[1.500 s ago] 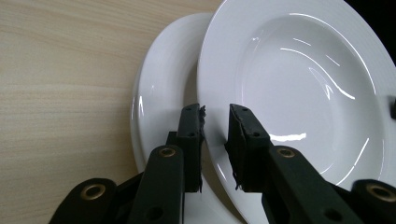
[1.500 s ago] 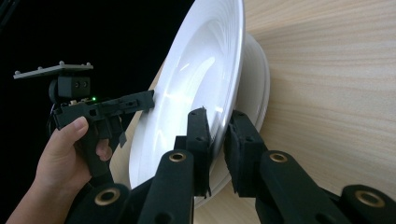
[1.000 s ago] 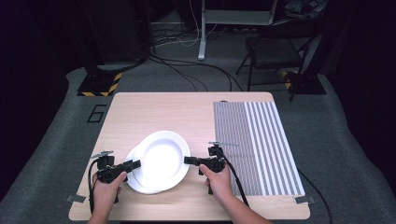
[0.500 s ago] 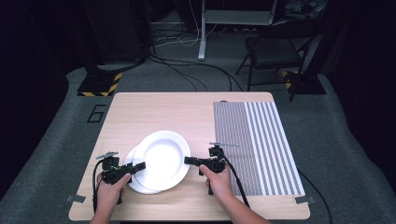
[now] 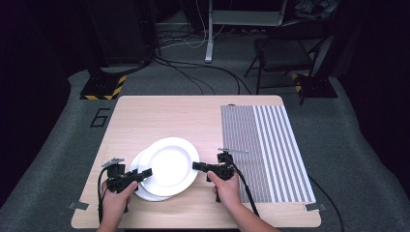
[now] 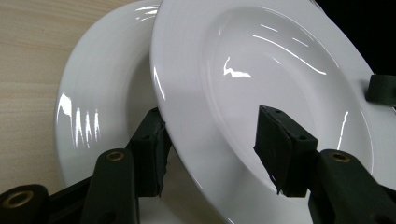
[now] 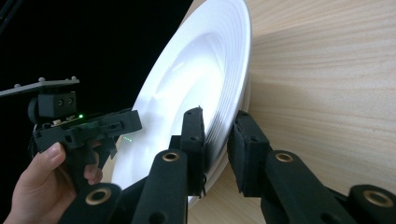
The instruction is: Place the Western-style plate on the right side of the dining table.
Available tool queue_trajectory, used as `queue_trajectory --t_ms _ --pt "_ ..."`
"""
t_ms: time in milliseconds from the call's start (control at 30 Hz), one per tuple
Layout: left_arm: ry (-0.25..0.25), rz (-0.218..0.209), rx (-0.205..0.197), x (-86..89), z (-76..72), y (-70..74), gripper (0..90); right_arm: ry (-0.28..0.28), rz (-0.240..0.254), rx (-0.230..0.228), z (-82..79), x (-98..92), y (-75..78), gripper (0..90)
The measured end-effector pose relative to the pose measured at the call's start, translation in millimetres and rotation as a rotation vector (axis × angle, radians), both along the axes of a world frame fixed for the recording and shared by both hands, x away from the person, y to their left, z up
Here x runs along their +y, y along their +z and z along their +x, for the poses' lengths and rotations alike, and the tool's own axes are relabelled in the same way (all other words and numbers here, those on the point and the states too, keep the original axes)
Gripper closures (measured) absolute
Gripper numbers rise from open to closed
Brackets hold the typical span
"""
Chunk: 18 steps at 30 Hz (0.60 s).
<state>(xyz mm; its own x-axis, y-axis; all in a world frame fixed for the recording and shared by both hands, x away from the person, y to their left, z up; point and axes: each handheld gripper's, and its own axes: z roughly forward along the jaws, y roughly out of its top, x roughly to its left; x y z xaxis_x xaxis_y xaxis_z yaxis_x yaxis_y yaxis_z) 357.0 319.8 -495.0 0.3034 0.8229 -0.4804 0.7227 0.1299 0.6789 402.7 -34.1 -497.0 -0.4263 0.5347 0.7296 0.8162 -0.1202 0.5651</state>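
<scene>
On the worktop point(image 5: 159, 113), right tool point(image 5: 197, 166) pinches upper plate point(image 5: 169, 164) rim, just easing; left tool point(image 5: 145, 172) open astride it, just widened.

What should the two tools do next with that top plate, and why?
Probably pull the left tool clear: its jaws have just been opening and stand apart around the top plate, which overlaps the bottom plate. The right tool straddles its rim, seemingly easing off.

Beyond the stacked plates point(image 5: 167, 166) you are getting bare surface point(image 5: 193, 121); the striped mat point(image 5: 266, 145) is lying flat right of them.
</scene>
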Motion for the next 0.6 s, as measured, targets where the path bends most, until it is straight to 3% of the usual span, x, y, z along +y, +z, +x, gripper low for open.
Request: queue_trajectory --t_ms 200,300,400,500,600 --pt "0.005 0.013 -0.007 -2.5 -1.1 1.5 46.0 -0.014 -0.030 -0.019 -1.8 1.4 1.8 74.7" --pt "0.003 0.015 -0.014 -2.5 -1.8 2.5 46.0 -0.023 -0.059 -0.055 -2.9 3.6 2.7 72.4" --pt "0.006 0.017 -0.019 -2.9 -3.5 4.5 46.0 -0.031 -0.122 -0.109 -5.6 7.9 5.2 68.8" --pt "0.010 0.016 -0.030 -2.8 -4.6 5.9 46.0 -0.030 -0.149 -0.121 -7.1 9.6 6.6 66.8" --pt "0.025 0.016 -0.048 -4.7 -7.6 9.0 46.0 -0.026 -0.209 -0.165 -11.5 15.4 9.1 57.7"
